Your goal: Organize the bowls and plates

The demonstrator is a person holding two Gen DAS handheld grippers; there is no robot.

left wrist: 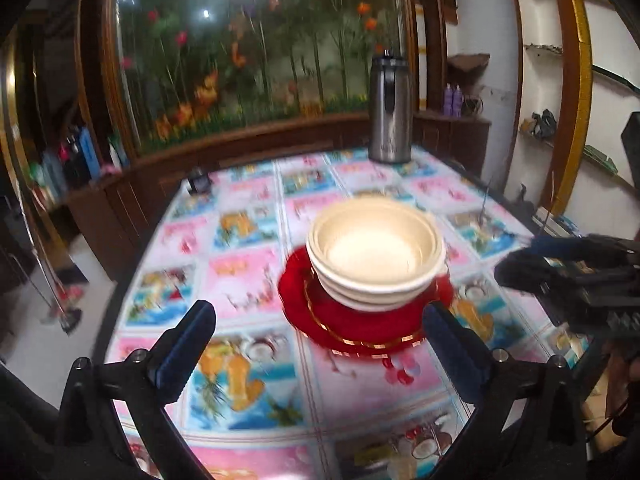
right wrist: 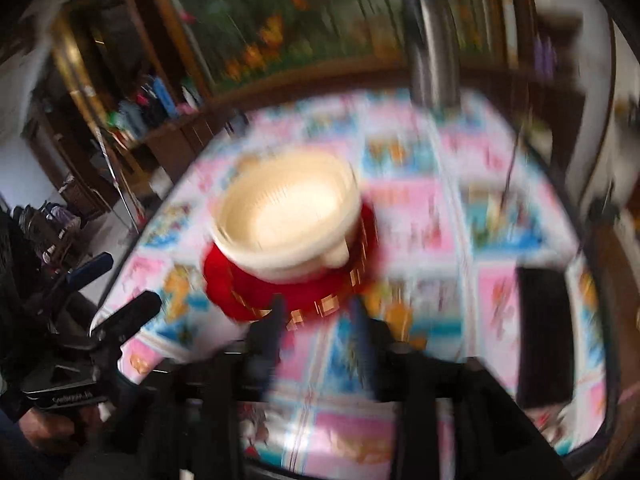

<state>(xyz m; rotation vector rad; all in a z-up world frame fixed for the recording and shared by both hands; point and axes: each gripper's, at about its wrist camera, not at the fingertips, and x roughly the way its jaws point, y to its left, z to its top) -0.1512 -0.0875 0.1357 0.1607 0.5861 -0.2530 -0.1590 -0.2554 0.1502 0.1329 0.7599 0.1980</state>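
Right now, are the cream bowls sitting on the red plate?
Touching. In the left wrist view the stacked cream bowls rest directly on the red plate, whose gold-trimmed rim shows all around their base with no gap.

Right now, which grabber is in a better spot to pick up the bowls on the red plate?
Probably the left gripper. Its fingers are spread wide, and the stacked bowls on the red plate sit straight ahead between them. The right gripper looks narrower and its view is badly blurred.
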